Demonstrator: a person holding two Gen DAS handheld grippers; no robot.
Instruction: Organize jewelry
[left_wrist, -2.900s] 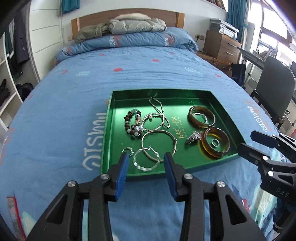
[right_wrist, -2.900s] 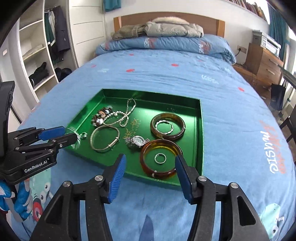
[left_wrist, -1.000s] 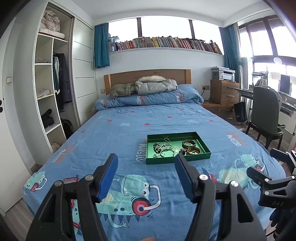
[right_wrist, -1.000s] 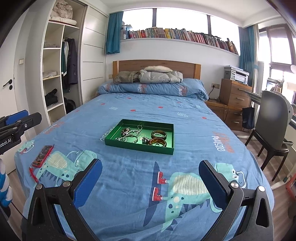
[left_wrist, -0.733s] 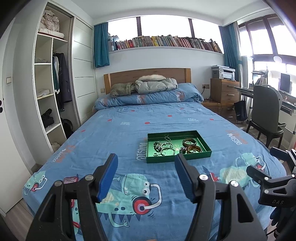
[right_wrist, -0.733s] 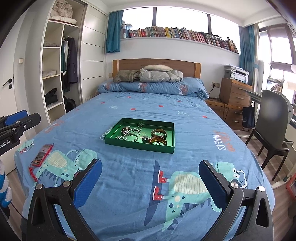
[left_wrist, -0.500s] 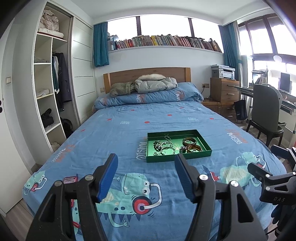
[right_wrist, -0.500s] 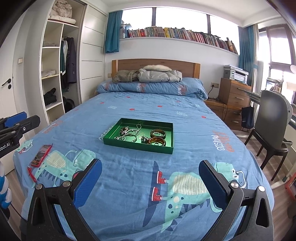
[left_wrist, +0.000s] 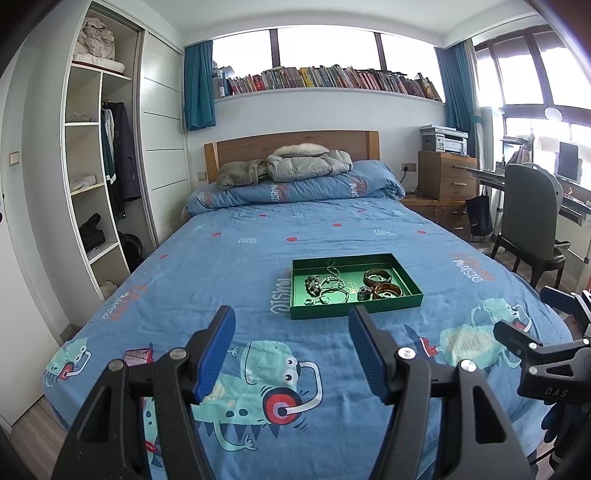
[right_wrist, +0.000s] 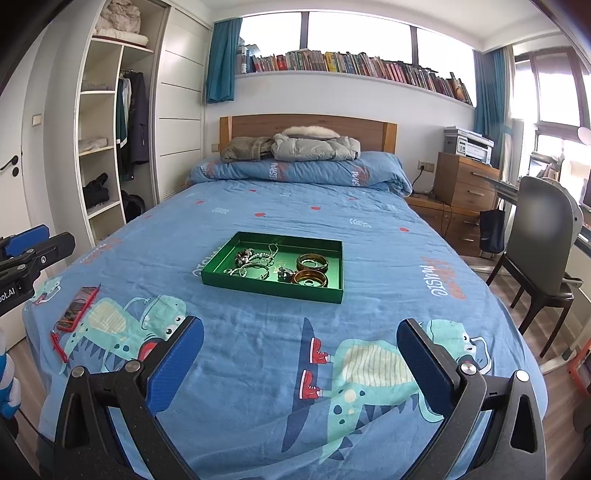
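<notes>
Home bedroom, bed (left_wrist: 258, 251), wardrobe (left_wrist: 103, 177), bookshelf (left_wrist: 332, 79)

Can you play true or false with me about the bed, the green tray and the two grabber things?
1. The green tray sits on the blue bed cover. True.
2. The left gripper is squeezing a bracelet. False: its jaws stand open with nothing between them.
3. Two brown bangles lie at the right end of the tray. True.
4. The tray is empty. False: it holds bangles, silver bracelets and beads.
5. A red phone lies on the bed near its left edge. True.
6. The right gripper is inside the tray. False: it is open, back near the foot of the bed.
</notes>
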